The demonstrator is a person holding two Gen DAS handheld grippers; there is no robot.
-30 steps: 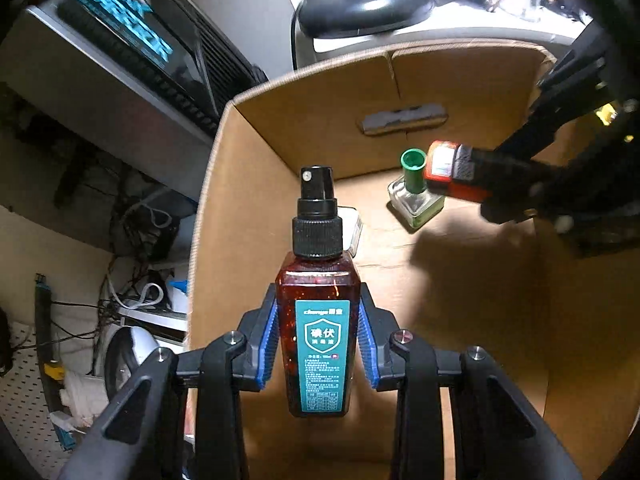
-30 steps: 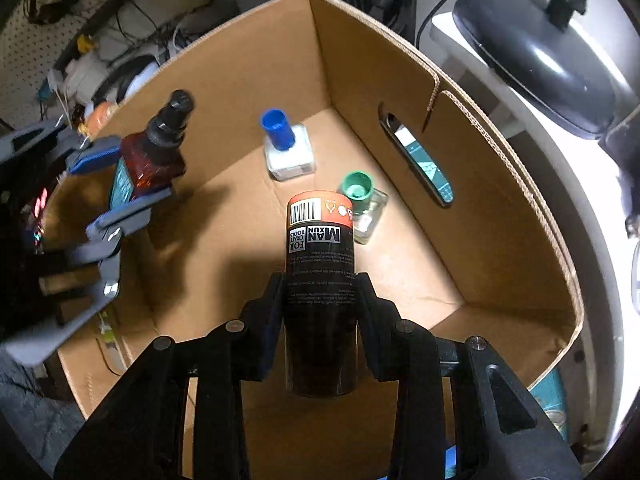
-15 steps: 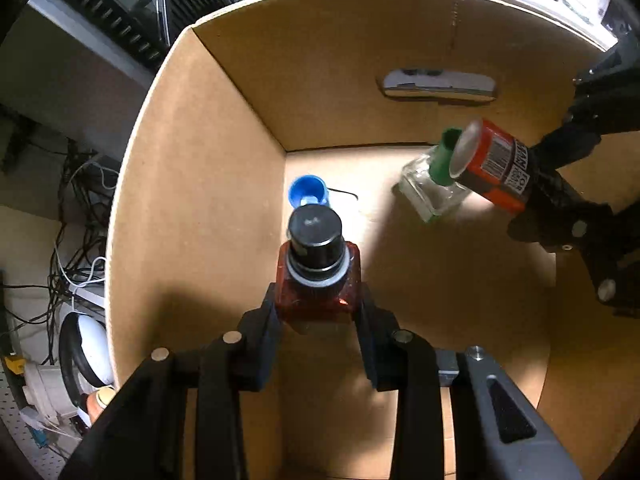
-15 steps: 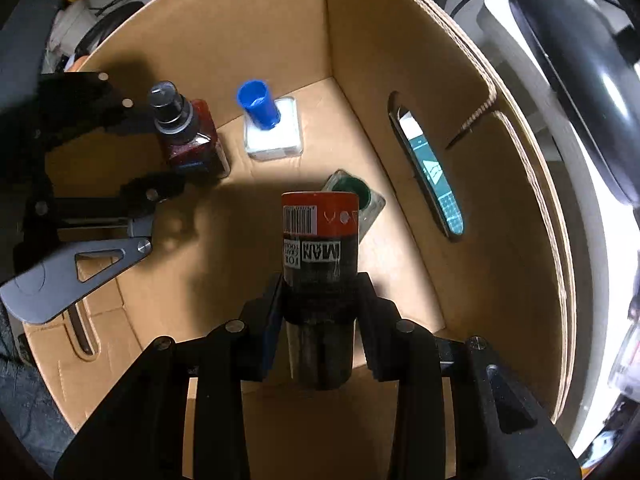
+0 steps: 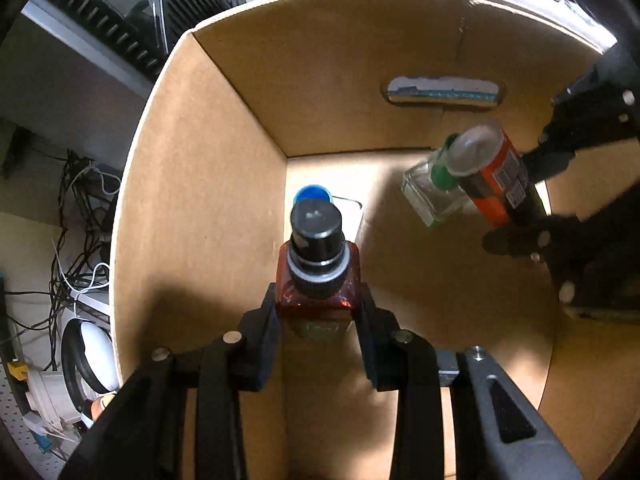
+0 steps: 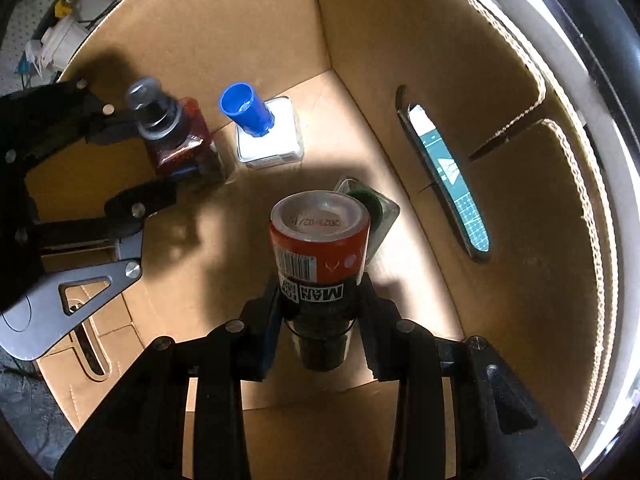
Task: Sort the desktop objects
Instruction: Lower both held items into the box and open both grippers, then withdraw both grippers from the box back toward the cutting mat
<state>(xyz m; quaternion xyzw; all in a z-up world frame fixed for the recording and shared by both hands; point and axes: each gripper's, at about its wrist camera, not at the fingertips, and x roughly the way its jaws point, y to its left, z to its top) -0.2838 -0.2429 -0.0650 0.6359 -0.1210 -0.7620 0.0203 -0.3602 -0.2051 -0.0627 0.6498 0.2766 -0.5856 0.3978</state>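
Spray bottle (image 5: 318, 276) apparently inside box (image 5: 224, 168)

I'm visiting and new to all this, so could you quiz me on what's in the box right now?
1. True or false: the left tongs grip the red spray bottle.
2. What do the right tongs hold? A) a mug B) the orange-and-black can C) a book
3. What colour is the cap of the white bottle standing in the cardboard box?

Key: 1 true; 2 B; 3 blue.
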